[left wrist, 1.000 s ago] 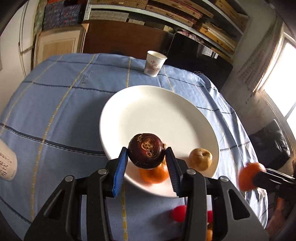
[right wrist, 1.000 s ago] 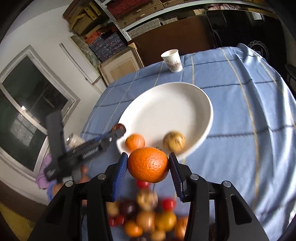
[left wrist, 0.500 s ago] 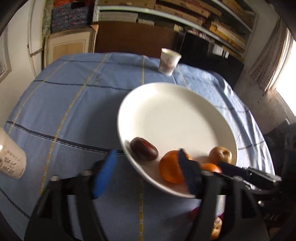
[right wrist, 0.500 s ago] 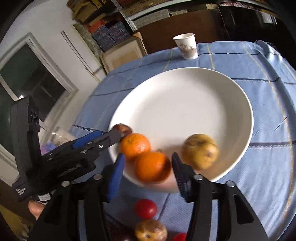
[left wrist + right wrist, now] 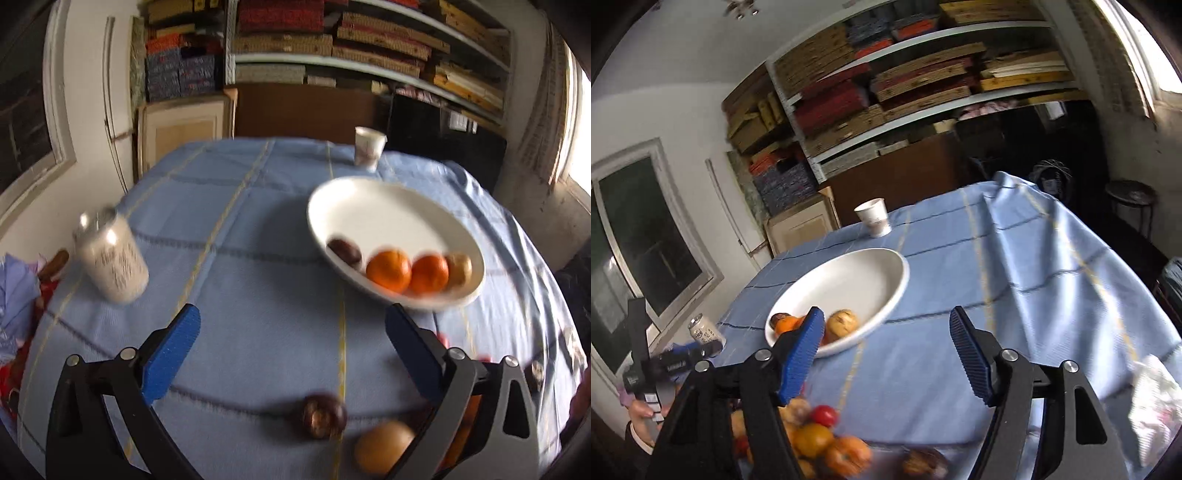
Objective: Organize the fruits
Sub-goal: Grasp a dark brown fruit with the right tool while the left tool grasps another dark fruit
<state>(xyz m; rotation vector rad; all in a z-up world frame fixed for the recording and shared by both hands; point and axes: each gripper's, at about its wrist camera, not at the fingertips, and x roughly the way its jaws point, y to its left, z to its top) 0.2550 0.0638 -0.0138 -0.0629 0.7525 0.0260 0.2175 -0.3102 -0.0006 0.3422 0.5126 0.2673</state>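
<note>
A white plate [image 5: 369,210] on the blue cloth holds a dark purple fruit [image 5: 345,253], two oranges [image 5: 389,269] and a tan fruit [image 5: 460,267] along its near rim. My left gripper [image 5: 291,321] hangs over bare cloth, down and left of the plate, its jaws opening wide with nothing between them. In the right wrist view the plate [image 5: 864,277] lies ahead and to the left. My right gripper [image 5: 886,321] is drawn back from it, jaws opening and empty. A pile of loose fruits [image 5: 820,439] lies below its left finger.
A white drink can [image 5: 110,258] stands on the cloth at the left, a paper cup [image 5: 369,147] at the far edge. A dark fruit [image 5: 323,415] and a tan one [image 5: 382,446] lie near my left gripper. Crumpled white material [image 5: 1156,391] sits at the right.
The left gripper let the dark fruit go onto the plate and swung back to the left. The right gripper let its orange go on the plate and pulled back. Both opened.
</note>
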